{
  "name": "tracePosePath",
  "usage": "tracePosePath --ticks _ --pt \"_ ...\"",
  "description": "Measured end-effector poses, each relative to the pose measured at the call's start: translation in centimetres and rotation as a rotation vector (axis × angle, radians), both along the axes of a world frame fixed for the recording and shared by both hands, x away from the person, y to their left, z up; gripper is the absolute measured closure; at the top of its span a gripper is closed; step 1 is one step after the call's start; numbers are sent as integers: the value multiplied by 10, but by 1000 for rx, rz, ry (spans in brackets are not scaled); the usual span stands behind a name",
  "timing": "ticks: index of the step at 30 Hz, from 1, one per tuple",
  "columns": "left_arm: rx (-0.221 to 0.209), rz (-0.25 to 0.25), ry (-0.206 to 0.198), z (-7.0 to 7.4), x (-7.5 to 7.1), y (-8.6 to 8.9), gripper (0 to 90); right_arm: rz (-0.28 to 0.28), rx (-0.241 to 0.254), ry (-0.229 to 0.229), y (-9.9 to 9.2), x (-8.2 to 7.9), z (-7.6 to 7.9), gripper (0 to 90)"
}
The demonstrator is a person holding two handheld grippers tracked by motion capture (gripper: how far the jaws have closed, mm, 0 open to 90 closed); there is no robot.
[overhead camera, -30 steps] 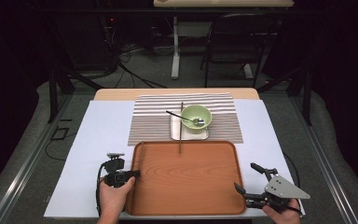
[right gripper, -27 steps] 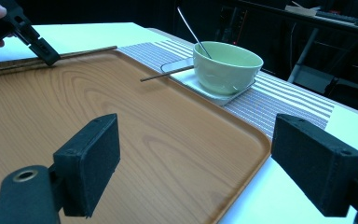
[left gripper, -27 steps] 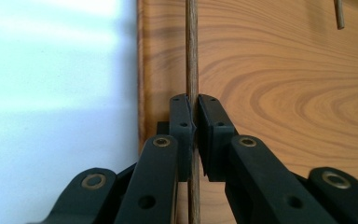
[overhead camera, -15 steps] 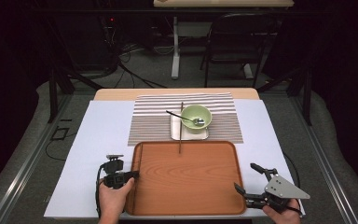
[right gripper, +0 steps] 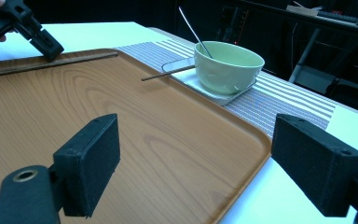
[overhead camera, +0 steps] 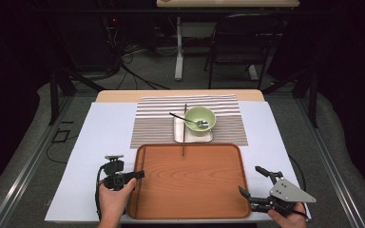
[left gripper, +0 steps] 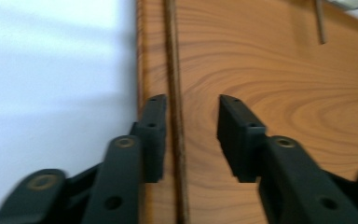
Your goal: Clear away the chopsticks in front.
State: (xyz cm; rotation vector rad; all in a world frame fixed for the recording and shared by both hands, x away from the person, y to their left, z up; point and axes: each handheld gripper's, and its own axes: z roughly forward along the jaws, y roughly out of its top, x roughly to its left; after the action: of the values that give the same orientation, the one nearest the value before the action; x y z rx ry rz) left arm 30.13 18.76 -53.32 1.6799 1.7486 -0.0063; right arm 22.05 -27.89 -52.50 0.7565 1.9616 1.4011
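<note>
Your left gripper (left gripper: pixel 191 135) has just been opening its jaws; they now straddle the left rim of the wooden tray (overhead camera: pixel 190 180) without pressing it. Your right gripper (overhead camera: pixel 254 187) holds its jaws spread wide at the tray's right front corner. The tray lies on the tabletop (overhead camera: pixel 104 142), before a green bowl (overhead camera: pixel 200 119).

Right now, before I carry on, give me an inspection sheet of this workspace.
Surface: white-covered table, striped placemat at back.
Job's things: wooden tray in front.
Clutter: green bowl with spoon on white plate; chopstick reaching onto tray.
Grippers: left gripper fingers just opened, tray's left rim between them, unpressed; right gripper open at tray's right front corner.
Cables: gripper cable; floor cables.
Surroundings: chair, dark room.
</note>
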Motion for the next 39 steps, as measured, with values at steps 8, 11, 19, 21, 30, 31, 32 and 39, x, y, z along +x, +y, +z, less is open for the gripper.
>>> tracePosePath --ticks 8,11,19,21,30,31,32,39 --pt "23 -30 -115 8 8 -4 437 1 -1 0 0 0 0 153" --pt "41 -51 -118 11 13 -6 423 2 -2 1 0 0 0 153" --pt "93 -78 -127 18 29 -13 429 2 -8 0 0 1 0 153" --pt "94 -79 -134 22 34 -14 426 2 -9 1 0 1 0 153" --pt "93 -92 -147 31 54 -19 410 2 -11 0 0 1 -1 153" --pt "91 -91 -146 31 55 -20 409 1 -10 0 0 1 -1 153" --pt "97 -94 -146 31 58 -21 409 1 -11 0 0 1 -1 153" --pt "109 -121 -140 32 73 -30 406 0 -12 0 0 1 -1 153"
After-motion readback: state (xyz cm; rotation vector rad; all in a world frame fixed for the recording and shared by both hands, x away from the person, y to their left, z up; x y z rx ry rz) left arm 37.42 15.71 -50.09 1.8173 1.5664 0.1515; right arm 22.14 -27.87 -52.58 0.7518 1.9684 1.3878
